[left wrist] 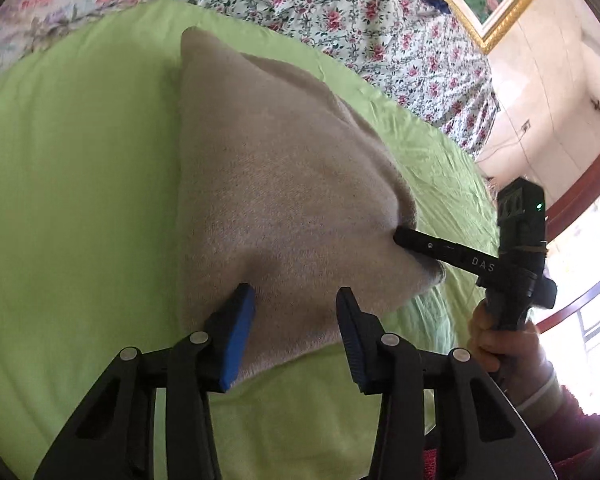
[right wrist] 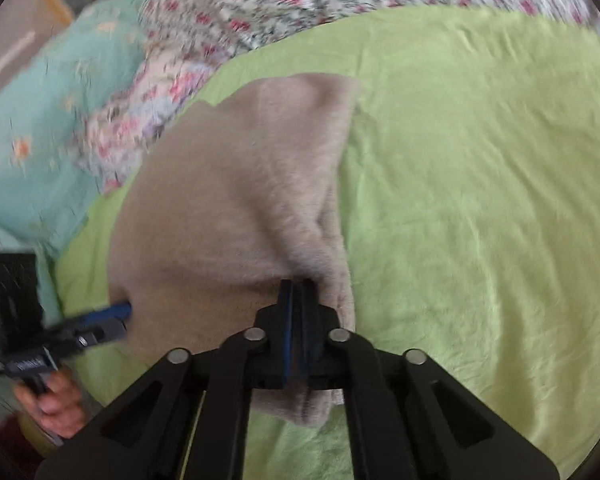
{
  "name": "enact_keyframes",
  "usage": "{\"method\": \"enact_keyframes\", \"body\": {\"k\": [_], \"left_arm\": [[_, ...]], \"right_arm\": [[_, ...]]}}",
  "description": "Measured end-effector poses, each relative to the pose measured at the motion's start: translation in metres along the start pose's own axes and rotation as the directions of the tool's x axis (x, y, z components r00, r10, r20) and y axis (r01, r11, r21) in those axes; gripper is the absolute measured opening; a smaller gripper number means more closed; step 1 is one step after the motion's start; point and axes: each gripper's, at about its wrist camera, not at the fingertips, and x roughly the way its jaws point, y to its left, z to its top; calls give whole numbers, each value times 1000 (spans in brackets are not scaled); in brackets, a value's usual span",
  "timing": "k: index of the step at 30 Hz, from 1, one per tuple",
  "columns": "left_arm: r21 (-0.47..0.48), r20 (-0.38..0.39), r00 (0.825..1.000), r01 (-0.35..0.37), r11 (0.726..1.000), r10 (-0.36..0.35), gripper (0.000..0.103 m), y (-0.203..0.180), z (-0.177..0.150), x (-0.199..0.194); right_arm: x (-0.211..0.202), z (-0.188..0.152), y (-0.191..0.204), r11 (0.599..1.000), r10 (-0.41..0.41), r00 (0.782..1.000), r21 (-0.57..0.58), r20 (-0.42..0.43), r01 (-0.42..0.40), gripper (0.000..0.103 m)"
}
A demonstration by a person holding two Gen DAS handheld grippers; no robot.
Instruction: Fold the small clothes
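Black linkage arms fill the bottom of both wrist views. On the right hand-held gripper [right wrist: 296, 286] the jaws are fully together on the near edge of the beige garment [right wrist: 236, 208], which bunches up around the tips. The left wrist view confirms this: the right hand-held gripper comes in from the side and its tip is buried in the fabric, pulling a fold towards it.

The left hand-held gripper [left wrist: 296, 300] stands at a medium width. Its blue pad [left wrist: 236, 340] touches the near part of the garment, while the other finger is apart from it. The cloth passes between and behind the fingers, but I cannot see both pads pressing on it, so I judge it is not yet gripped there.

The garment lies on the green sheet [left wrist: 72, 184] of the bed, far corner flat on the sheet and near edge lifted at the right side. A floral quilt [left wrist: 340, 12] is behind the sheet.

I think the step in hand is taking the near edge at two points before folding it over. The next move calls for the left jaws to come together on the edge, at the same height as the right side. After this both hands should carry the edge together towards the far side, keeping it stretched, so the fold comes out straight.
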Motion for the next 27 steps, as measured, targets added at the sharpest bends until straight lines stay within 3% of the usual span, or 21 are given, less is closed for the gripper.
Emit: {"method": "enact_keyframes", "body": {"k": [9, 12, 14, 16, 19, 27], "left_arm": [[30, 12, 998, -69, 997, 69, 44, -16, -1, -2], [50, 13, 997, -81, 995, 80, 47, -22, -7, -9], [63, 10, 996, -90, 994, 90, 49, -25, -12, -10], [66, 2, 994, -111, 992, 111, 49, -21, -16, -7], [49, -7, 993, -119, 992, 119, 49, -18, -18, -3], [61, -11, 991, -133, 989, 134, 49, -17, -20, -3]], "right_arm": [[-18, -2, 26, 995, -54, 998, -77, 9, 55, 6], [-30, -13, 39, 991, -33, 999, -131, 9, 34, 6], [-26, -23, 39, 987, -64, 998, -147, -17, 60, 7], [-18, -32, 34, 986, -94, 995, -141, -43, 87, 7], [-17, -35, 25, 994, -63, 997, -91, -38, 59, 7], [-21, -37, 31, 987, -108, 993, -125, -43, 102, 7]]}}
